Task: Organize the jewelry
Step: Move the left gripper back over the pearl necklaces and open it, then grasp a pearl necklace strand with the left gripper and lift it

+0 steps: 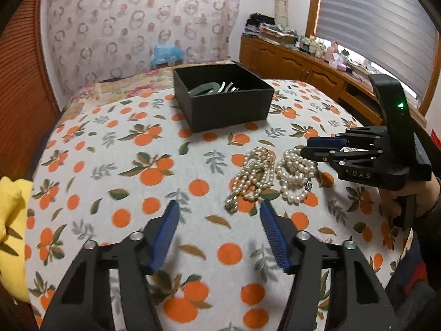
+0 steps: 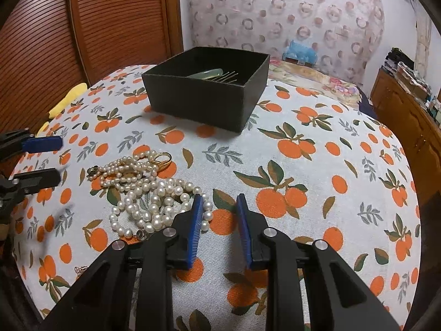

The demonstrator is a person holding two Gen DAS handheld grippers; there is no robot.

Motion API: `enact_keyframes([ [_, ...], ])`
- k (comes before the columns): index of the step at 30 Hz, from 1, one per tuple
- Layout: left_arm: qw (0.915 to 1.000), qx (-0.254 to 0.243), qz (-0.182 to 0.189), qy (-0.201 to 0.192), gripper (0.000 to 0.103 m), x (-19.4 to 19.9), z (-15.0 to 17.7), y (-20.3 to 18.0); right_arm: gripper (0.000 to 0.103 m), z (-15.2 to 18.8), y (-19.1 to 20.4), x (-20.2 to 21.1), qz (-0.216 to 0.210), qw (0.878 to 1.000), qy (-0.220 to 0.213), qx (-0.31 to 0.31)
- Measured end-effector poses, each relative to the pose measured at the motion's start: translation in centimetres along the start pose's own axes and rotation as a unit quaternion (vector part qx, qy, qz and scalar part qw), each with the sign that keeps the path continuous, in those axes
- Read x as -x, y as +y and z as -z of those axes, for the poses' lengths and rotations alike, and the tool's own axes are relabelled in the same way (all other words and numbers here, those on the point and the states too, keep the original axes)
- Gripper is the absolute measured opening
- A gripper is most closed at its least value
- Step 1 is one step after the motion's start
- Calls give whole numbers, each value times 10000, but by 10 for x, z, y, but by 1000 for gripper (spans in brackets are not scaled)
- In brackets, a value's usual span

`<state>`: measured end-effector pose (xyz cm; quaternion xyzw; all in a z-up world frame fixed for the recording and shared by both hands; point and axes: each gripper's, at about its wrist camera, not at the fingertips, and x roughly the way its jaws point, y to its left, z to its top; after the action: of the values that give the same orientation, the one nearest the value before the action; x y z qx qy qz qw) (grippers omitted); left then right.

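Observation:
Two heaps of pearl strands lie on the orange-print cloth: a smaller-bead one point(image 1: 253, 178) point(image 2: 129, 169) with a gold ring point(image 2: 162, 157) at its far end, and a larger-bead one point(image 1: 296, 173) point(image 2: 157, 207). A black open box point(image 1: 223, 96) point(image 2: 209, 85) behind them holds a green jade bangle point(image 1: 202, 89) point(image 2: 206, 74) and a metal hair comb point(image 1: 227, 87) point(image 2: 228, 76). My left gripper point(image 1: 219, 207) is open and empty, just short of the pearls. My right gripper point(image 2: 219, 201) is open and empty, its left fingertip at the larger pearls' edge; it also shows in the left wrist view point(image 1: 310, 147).
A yellow cloth point(image 1: 11, 220) point(image 2: 69, 98) lies at the bed's left edge. A small pink trinket point(image 2: 80, 270) lies near the front edge. A wooden cabinet point(image 1: 303, 66) with clutter stands along the right wall, and slatted wooden doors point(image 2: 110, 19) stand on the left.

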<state>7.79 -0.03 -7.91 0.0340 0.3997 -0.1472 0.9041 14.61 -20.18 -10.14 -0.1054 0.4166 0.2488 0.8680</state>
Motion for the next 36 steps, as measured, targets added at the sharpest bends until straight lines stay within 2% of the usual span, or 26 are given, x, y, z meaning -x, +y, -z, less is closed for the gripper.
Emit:
enact_keyframes([
  [3,9997,-141,68,190,37,-18,-7,-6,27,0,0,0,11,10000,-1,10],
  [13,9990,-93,246,350,30,-44,-20,-11,27,0,0,0,12,10000,0,11],
  [15,9990,-105,229,367,24,-47,-22,-12,27,0,0,0,9,10000,-1,9],
  [20,9986,-30,375,380,24,-51,-26,-9,27,0,1,0,17,10000,0,16],
  [26,9986,-103,365,360,24,-58,-33,-14,27,0,2,0,45,10000,0,39],
  [28,9985,-124,411,326,11,-59,-34,-15,27,1,2,0,51,10000,0,44],
  [29,9985,-126,425,319,8,-58,-34,-15,27,1,2,0,51,10000,-1,45],
  [36,9994,9,337,36,8,-35,-30,-10,27,1,1,0,52,10000,-2,46],
])
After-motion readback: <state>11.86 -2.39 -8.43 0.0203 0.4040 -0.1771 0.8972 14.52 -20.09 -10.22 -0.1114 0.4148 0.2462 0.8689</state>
